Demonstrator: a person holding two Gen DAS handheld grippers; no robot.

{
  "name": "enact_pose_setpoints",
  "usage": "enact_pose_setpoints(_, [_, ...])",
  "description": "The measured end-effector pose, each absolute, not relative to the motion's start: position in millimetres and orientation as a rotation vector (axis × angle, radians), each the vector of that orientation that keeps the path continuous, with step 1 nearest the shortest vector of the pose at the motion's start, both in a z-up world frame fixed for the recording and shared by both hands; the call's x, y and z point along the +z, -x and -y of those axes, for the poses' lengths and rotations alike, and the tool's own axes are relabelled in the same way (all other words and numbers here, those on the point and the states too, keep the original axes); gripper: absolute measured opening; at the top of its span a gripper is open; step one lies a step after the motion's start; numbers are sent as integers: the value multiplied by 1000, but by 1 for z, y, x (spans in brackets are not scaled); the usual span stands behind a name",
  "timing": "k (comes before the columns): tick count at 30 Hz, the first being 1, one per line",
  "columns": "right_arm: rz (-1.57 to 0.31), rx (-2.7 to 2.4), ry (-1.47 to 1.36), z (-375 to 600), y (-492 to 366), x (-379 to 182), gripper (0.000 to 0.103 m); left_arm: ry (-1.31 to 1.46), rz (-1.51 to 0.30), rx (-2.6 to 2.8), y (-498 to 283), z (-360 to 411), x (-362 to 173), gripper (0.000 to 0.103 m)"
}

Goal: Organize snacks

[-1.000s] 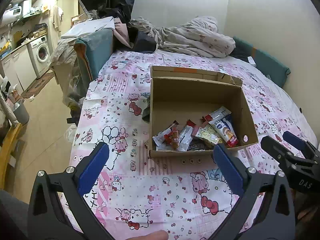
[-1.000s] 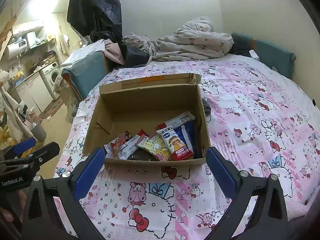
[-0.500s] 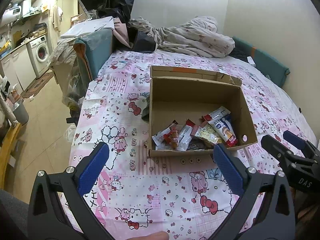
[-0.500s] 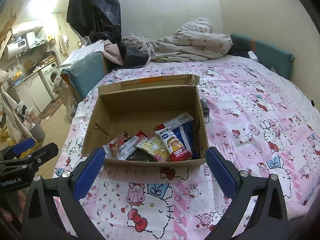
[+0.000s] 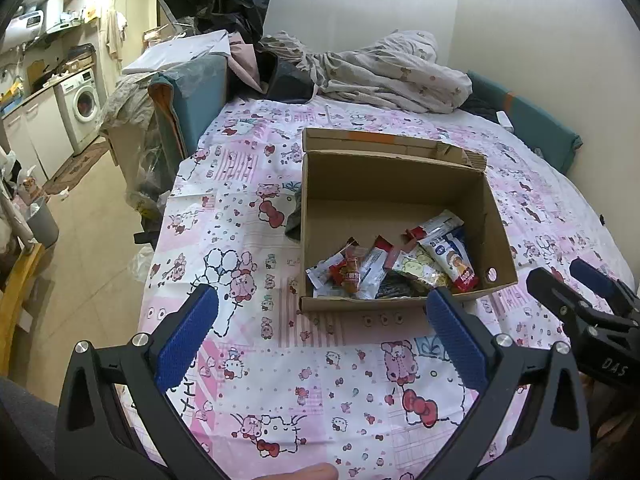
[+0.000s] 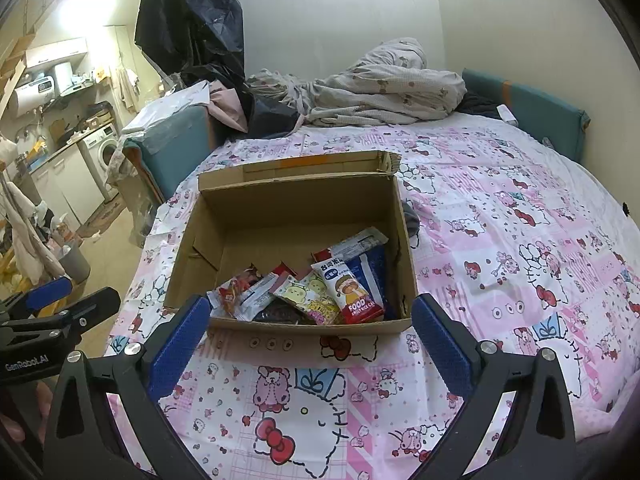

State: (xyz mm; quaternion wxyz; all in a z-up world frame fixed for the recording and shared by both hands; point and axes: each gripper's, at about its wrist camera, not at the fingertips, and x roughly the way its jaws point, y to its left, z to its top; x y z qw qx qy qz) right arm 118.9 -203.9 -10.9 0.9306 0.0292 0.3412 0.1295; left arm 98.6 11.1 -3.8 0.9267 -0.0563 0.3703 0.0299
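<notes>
Hardly anything has shifted over the last second: we hold both grippers short of the cardboard box, only a touch closer to it. Our left gripper gapes wide and empty, its blue pads apart over the pink cartoon bedsheet, the box ahead between them and toward the right pad. Our right gripper is spread just as wide and empty, the snack packets heaped in the box's near end, just beyond its fingertips.
</notes>
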Motion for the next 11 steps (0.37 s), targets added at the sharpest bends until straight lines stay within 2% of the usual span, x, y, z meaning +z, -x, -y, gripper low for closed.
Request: enact_pose_setpoints(11, [-694,268,-56,203,-118,-11,103,119,-763,46,-99,-11,-5,103])
